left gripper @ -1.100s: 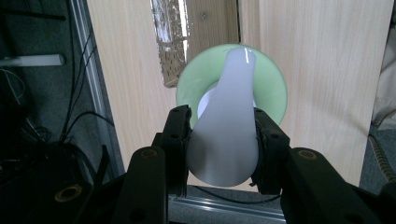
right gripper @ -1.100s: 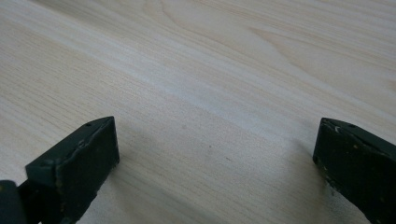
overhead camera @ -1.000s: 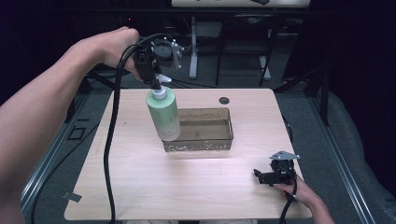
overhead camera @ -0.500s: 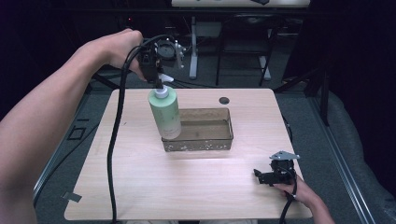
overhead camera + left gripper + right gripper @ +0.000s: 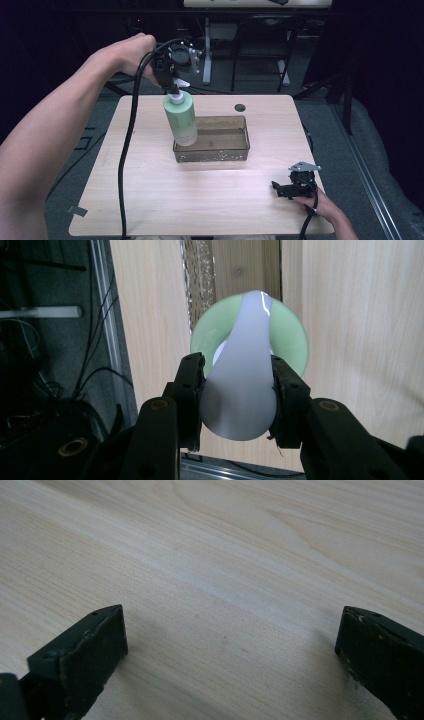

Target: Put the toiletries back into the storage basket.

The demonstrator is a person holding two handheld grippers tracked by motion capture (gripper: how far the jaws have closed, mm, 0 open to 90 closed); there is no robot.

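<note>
- a clear plastic bin point(image 5: 235, 150) sits near the middle of the wooden table point(image 5: 150, 200); nothing can be made out inside it apart from the bottle's lower end at its left side.
- a pale green pump bottle point(image 5: 181, 120) hangs over the bin's left end, its base at or just inside the rim; whether it touches the bin floor cannot be told.
- the bottle's long axis runs close to upright with a slight tilt, its white pump head point(image 5: 174, 95) on top and its base pointing down toward the bin.
- the left gripper point(image 5: 170, 85) comes down from above, directly over the bottle, with the person's left hand point(image 5: 132, 55) behind it.
- seen from the left gripper view, the two black jaws press on either side of the white pump head point(image 5: 240, 400), clamped firmly on it, with the green shoulder point(image 5: 295, 340) of the bottle beyond them.
- the right gripper point(image 5: 287, 189) rests low at the near right part of the table, well apart from bin and bottle.
- in the right gripper view its jaws stand wide apart over bare wood point(image 5: 225, 580), holding nothing.
</note>
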